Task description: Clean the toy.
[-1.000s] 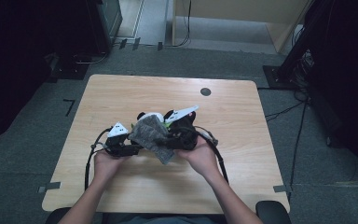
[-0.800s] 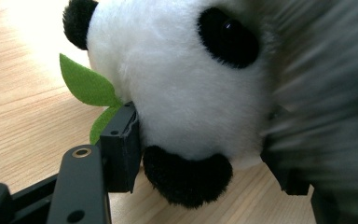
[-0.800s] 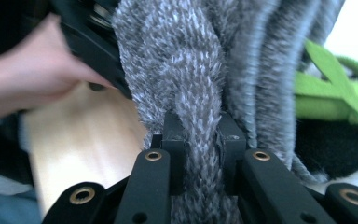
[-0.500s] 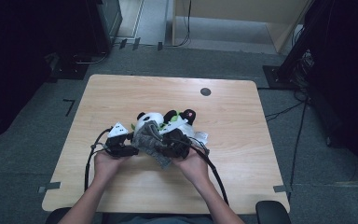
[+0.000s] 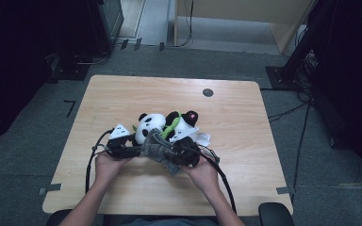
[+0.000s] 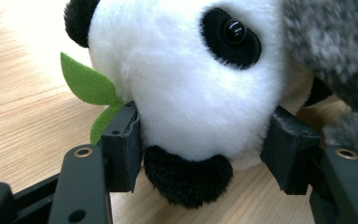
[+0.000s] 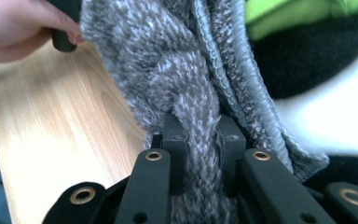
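No readable text, labels, brands or numbers in any view. Panda (image 6: 191,84) and grey knit (image 7: 186,93): no tags or print visible. Table (image 5: 122,94): plain wood grain, no markings. Dark round spot (image 5: 208,92) at 1 o'clock on the table: no lettering legible.

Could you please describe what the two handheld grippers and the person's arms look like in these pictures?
Both grippers are black, each with two blocky jaws on flat arms dotted with brass-ringed holes. The left gripper bears a pale grey three-cornered plate on top. A black cable loops from the left gripper and another black cable trails from the right gripper. The forearms are bare, with no sleeves showing.
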`<state>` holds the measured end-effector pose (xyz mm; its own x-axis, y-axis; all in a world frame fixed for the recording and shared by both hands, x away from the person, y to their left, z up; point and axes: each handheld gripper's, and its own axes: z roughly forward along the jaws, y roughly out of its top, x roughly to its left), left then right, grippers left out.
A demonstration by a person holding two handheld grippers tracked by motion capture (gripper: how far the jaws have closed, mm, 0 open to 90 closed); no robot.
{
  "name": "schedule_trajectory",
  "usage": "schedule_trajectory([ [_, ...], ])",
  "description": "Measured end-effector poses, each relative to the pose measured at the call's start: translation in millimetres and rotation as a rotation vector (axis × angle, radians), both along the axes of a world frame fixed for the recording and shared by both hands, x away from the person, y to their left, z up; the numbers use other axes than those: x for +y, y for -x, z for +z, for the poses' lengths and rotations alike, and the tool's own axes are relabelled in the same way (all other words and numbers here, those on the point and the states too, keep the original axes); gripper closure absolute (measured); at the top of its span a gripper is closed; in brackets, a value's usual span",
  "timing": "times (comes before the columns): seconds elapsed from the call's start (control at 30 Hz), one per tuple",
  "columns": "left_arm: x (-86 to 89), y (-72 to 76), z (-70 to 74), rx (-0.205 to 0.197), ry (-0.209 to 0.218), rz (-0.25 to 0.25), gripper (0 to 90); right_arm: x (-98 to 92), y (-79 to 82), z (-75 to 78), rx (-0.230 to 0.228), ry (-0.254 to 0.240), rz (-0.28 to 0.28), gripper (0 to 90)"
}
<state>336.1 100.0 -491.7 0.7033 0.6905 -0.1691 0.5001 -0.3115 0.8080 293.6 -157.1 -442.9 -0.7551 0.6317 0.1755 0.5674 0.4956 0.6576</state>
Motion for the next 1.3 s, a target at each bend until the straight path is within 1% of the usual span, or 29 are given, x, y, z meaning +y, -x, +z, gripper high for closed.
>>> schedule_trajectory([
  [0.13,0.1,-0.3,-0.2,0.003,0.006,0.004,37.4,-4.7,6.3,-1.0,-0.012,0.019,-0.002,79.0],
  [0.2,0.3,-0.6,-0.3,0.004,0.009,0.005,37.5,-9.3,9.2,-1.7,-0.019,0.017,-0.007,79.0],
  [0.4,0.1,-0.6,-0.1,0.005,0.006,0.006,37.9,-28.9,15.5,-3.0,-0.012,-0.016,-0.026,78.9],
  [0.53,-0.2,-0.7,-0.2,0.006,0.008,0.007,38.3,-44.1,19.1,-3.4,-0.007,-0.024,-0.049,78.9],
  [0.7,-1.0,-0.3,0.3,0.006,-0.001,0.006,38.4,-62.2,22.8,-5.9,-0.004,-0.044,-0.079,78.8],
  [0.83,-0.9,-0.3,0.2,0.005,0.0,0.005,38.4,-75.1,26.5,-8.3,-0.009,-0.056,-0.102,78.7],
  [1.0,-0.7,-0.3,-0.1,0.004,0.002,0.004,38.3,-86.5,29.7,-7.7,-0.01,-0.045,-0.123,78.7],
  [1.07,-0.5,-0.4,-0.3,0.007,0.006,0.006,38.3,-90.9,31.4,-6.7,-0.009,-0.047,-0.138,78.7],
  [1.17,-0.3,-0.5,-0.7,0.006,0.01,0.007,38.3,-99.0,34.0,-4.9,-0.014,-0.027,-0.164,78.7],
  [1.27,-0.3,-0.4,-0.8,0.005,0.01,0.007,38.3,-106.9,35.6,-3.5,-0.009,-0.029,-0.191,78.7],
  [1.3,-0.3,-0.4,-0.8,0.005,0.01,0.007,38.3,-108.2,35.7,-3.1,-0.012,-0.03,-0.192,78.7],
])
